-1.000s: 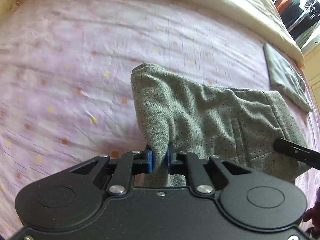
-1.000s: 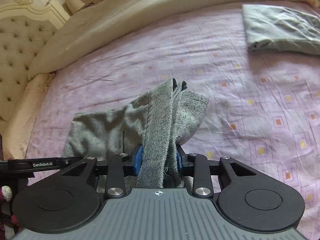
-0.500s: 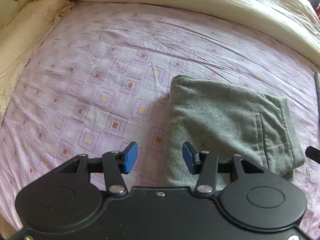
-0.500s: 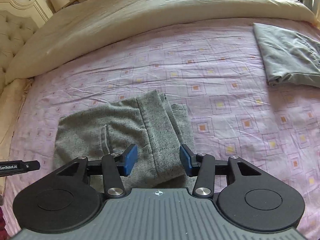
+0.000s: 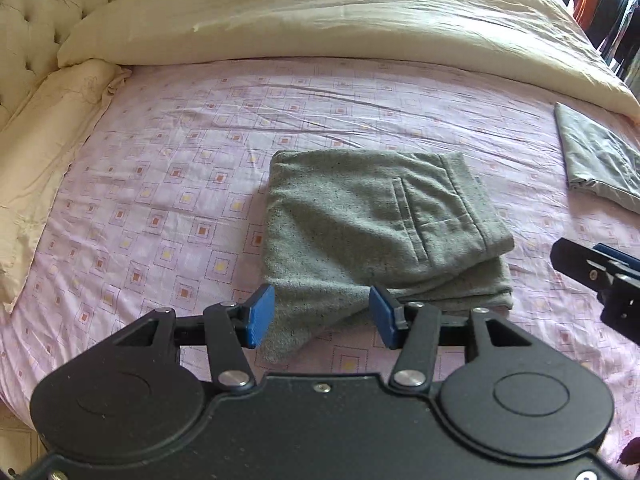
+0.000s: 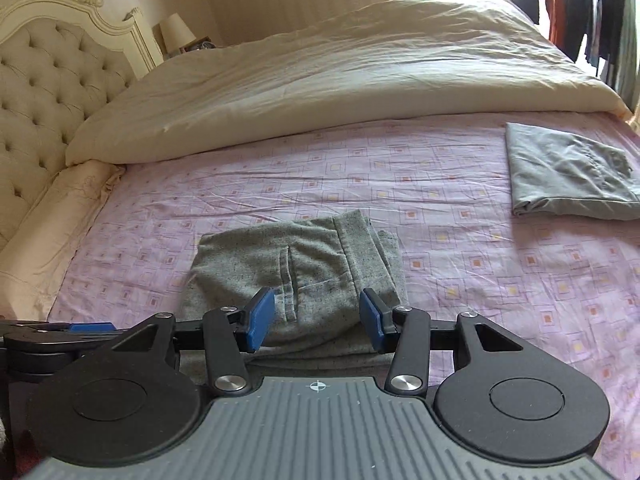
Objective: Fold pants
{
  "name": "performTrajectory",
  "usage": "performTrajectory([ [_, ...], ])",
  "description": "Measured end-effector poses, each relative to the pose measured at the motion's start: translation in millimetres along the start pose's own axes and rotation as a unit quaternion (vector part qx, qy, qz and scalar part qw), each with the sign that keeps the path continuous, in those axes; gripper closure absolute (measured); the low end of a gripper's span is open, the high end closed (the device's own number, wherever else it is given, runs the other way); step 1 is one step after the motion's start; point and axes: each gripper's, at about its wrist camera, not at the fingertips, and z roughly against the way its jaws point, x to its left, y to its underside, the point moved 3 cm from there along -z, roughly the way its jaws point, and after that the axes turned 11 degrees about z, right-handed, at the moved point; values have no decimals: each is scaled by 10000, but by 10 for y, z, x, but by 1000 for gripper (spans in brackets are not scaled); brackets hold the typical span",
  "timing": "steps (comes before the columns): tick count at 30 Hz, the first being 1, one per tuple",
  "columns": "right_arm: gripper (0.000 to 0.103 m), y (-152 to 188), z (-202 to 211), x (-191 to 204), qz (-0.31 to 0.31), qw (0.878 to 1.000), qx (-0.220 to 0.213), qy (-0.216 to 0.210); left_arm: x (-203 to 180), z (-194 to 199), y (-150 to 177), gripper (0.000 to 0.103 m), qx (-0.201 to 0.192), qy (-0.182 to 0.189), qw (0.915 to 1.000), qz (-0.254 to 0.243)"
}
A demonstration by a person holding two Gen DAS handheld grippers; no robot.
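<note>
The grey pants (image 5: 372,232) lie folded into a compact rectangle on the lilac patterned bedsheet (image 5: 168,184), near the middle of the bed, with a welt pocket facing up. In the left wrist view one loose corner of the fabric trails off the near edge of the stack, toward the camera.

Left gripper (image 5: 320,316): jaws apart, having just been opening. The blue pads (image 5: 258,316) stand clear above the trailing corner of the pants; they press on nothing.

Right gripper (image 6: 316,320): jaws apart – also just opened – with the blue pads (image 6: 260,320) raised over the near edge of the pants (no fabric is clamped). Its tip shows at the right margin of the left wrist view.

Surroundings:
- A second folded grey garment (image 6: 568,176) lies on the sheet, well apart from the pants, toward the right.
- A cream duvet (image 6: 320,80) is bunched along the far side of the bed – a tufted headboard (image 6: 48,92) stands at the left.
- Clothes hang on a rack (image 6: 584,12) at the far right
</note>
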Motion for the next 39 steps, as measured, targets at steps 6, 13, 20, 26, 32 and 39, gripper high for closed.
performTrajectory([
  [6, 57, 85, 211, 40, 29, 10000, -60, 19, -87, 170, 112, 44, 10, 38, 10000, -1],
  [13, 57, 157, 279, 90, 103, 9999, -20, 10, -109, 247, 155, 44, -62, 13, 10000, 35],
  [20, 57, 156, 325, 118, 238, 9997, -72, 49, -96, 242, 213, 44, -21, -43, 10000, 59],
  [26, 57, 163, 335, 124, 281, 9995, -61, 90, -86, 234, 234, 44, -18, -77, 9999, 72],
  [32, 57, 174, 338, 139, 282, 9996, -36, 66, -82, 242, 245, 44, -34, -98, 9999, 61],
  [39, 57, 187, 349, 144, 266, 9996, -18, 46, -90, 251, 252, 44, -16, -53, 10000, 48],
])
